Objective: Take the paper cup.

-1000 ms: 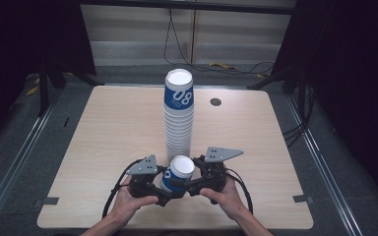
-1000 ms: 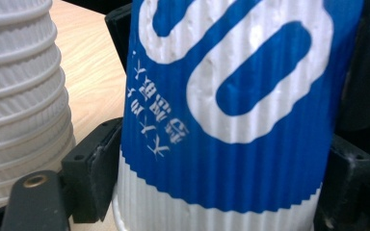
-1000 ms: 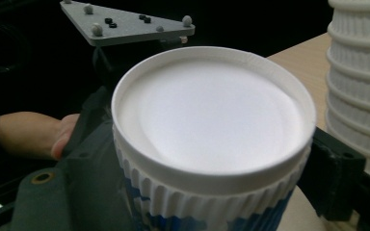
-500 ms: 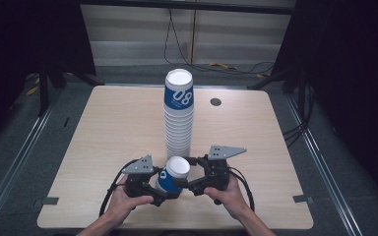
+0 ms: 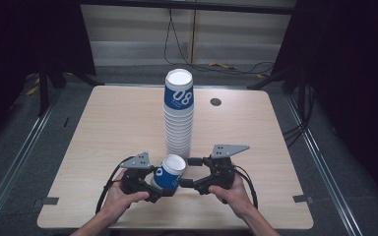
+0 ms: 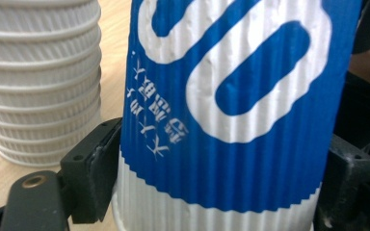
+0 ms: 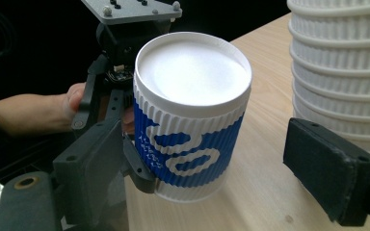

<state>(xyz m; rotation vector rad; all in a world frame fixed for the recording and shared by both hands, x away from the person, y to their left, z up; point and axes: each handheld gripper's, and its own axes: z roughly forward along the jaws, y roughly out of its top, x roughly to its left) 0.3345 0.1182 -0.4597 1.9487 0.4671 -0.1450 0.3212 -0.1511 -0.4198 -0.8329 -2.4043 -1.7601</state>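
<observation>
I see a tall stack of white ribbed paper cups (image 5: 178,115) standing upside down at the middle of the worktop (image 5: 108,128), its top cup blue with a white "08"; nothing shows inside any of them. In front of it, near the worktop's front edge, a single blue-and-white ribbed paper cup (image 5: 169,172) sits bottom-up, tilted, its flat white base facing up and away from me. My left hand-held gripper (image 5: 156,189) clamps its lower wall between both jaws, while my right hand-held gripper (image 5: 191,172) stands wide just beside it, jaws apart from the cup.

Cup stack (image 7: 339,67) top beyond frame.
</observation>
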